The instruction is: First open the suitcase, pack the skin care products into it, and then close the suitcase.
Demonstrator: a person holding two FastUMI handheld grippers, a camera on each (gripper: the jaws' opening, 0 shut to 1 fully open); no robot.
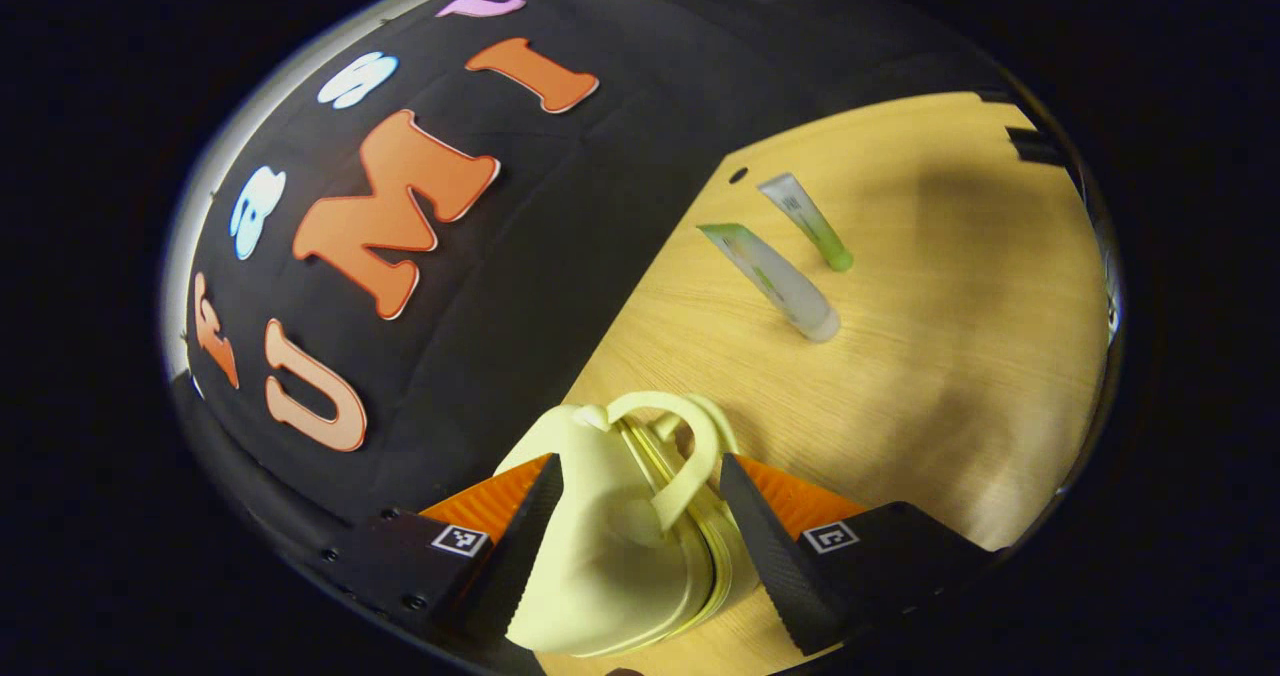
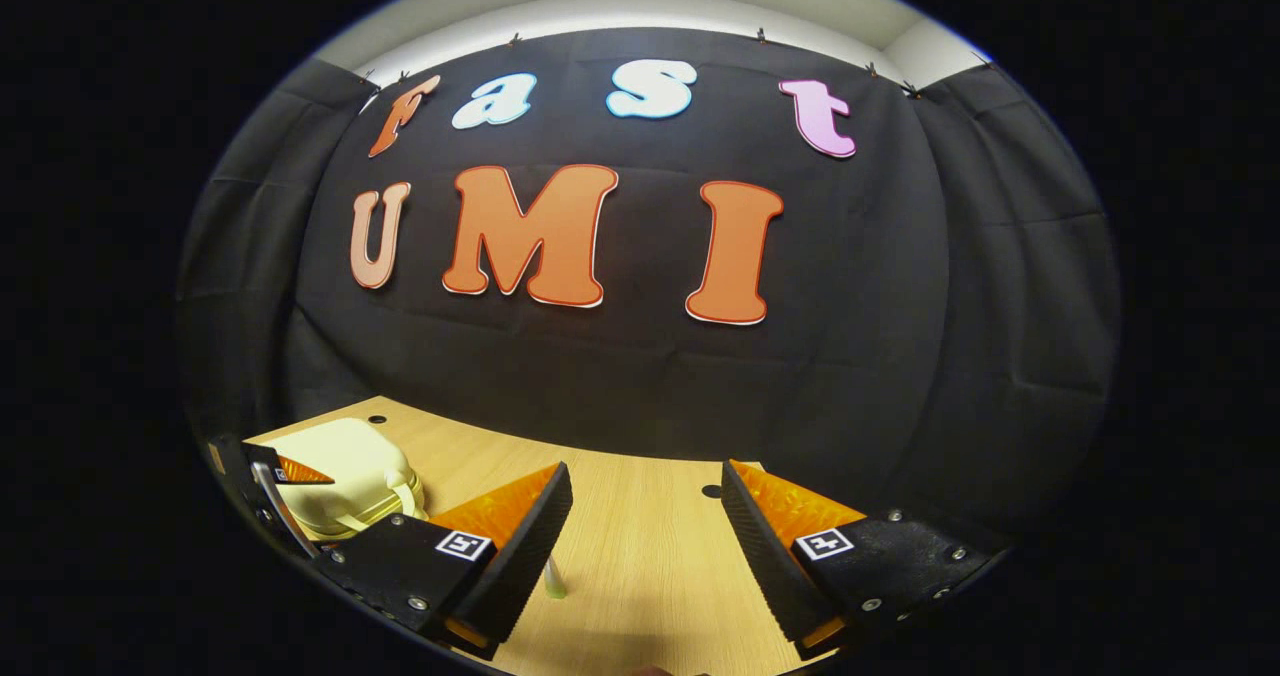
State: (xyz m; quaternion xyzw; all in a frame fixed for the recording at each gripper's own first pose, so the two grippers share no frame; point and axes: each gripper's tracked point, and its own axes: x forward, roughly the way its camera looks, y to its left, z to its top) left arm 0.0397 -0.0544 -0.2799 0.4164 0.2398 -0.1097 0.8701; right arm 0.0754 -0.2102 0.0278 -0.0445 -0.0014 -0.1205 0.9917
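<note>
A small pale yellow suitcase [image 1: 600, 556] lies closed on the wooden table [image 1: 950, 356], handle [image 1: 690, 456] up. It sits between the fingers of my left gripper [image 1: 640, 468], whose jaws stand wide on either side of it. Beyond it lie two skin care tubes, a larger one with a white cap [image 1: 775, 281] and a smaller one with a green cap [image 1: 808, 221]. My right gripper [image 2: 645, 476] hangs open over the table with nothing between its fingers. A tube's end [image 2: 553, 581] peeks out beside its left finger. The suitcase [image 2: 340, 466] lies far to its left.
The black cloth wall [image 2: 640, 376] closes the table's far side. Small holes [image 1: 738, 174] mark the tabletop near the wall. In the right gripper view, the other gripper [image 2: 270, 491] rests against the suitcase.
</note>
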